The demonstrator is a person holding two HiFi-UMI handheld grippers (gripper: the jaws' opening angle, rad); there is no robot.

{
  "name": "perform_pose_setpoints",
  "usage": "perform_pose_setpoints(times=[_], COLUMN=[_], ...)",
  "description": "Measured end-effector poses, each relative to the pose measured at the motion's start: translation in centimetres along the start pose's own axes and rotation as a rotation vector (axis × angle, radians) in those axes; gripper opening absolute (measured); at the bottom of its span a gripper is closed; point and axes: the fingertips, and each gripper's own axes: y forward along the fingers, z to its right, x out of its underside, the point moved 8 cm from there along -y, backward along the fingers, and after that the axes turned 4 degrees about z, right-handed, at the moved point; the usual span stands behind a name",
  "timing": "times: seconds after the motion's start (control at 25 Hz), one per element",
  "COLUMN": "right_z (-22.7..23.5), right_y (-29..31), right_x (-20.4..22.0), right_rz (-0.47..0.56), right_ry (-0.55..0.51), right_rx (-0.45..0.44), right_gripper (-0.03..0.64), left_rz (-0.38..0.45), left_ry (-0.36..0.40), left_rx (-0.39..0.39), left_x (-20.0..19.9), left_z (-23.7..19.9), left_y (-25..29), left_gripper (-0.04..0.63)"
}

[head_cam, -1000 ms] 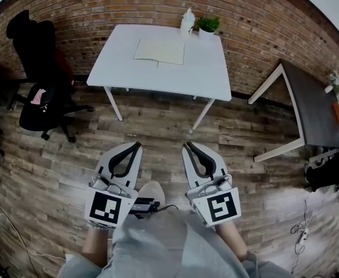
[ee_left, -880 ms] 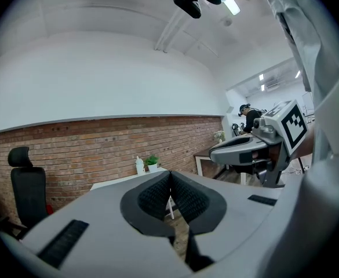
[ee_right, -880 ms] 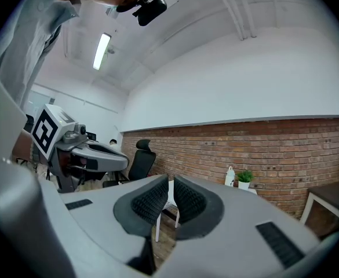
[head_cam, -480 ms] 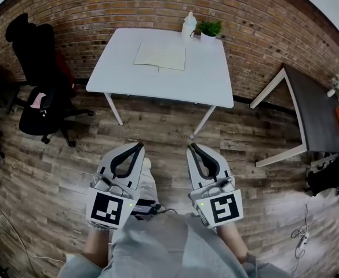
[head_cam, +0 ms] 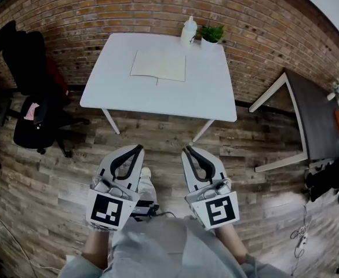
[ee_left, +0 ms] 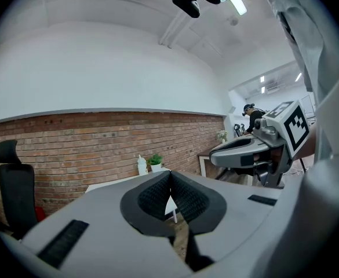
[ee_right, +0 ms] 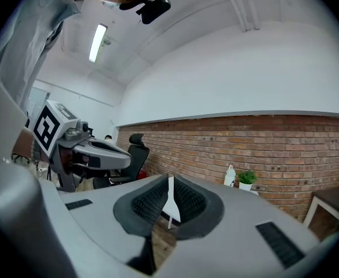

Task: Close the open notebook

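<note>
Two tools, the left tool (head_cam: 137,148) and right tool (head_cam: 186,150), are held shut and empty, well short of the counter (head_cam: 210,94). The counter has been brought nearer than a second ago. The open notebook (head_cam: 158,66) is left untouched mid-counter, so only the approach is under way.

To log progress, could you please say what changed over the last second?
The person has walked closer to the white square table; nothing was grasped. The left gripper and right gripper stay shut, empty, side by side, and the cream paper notebook still lies open.
</note>
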Motion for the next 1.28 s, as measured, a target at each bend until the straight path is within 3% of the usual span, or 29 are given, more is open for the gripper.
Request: perform_pose_setpoints(times=[0.76,1.28], right_z=[8.3,11.1], right_y=[20.2,28.8], right_x=[0.6,1.5], right_rz=[-0.046,-0.074], right_ry=[-0.001,-0.020], right_rx=[0.062,0.089], right_gripper=[0.057,0.057], left_rz=[-0.010,-0.027], left_ry=[0.006,-0.032], left_rx=[0.069,0.087], left_x=[1.3,3.2], left_z=[-17.2,-24.7], left_y=[15.8,21.4], left_gripper=[0.018,0.018])
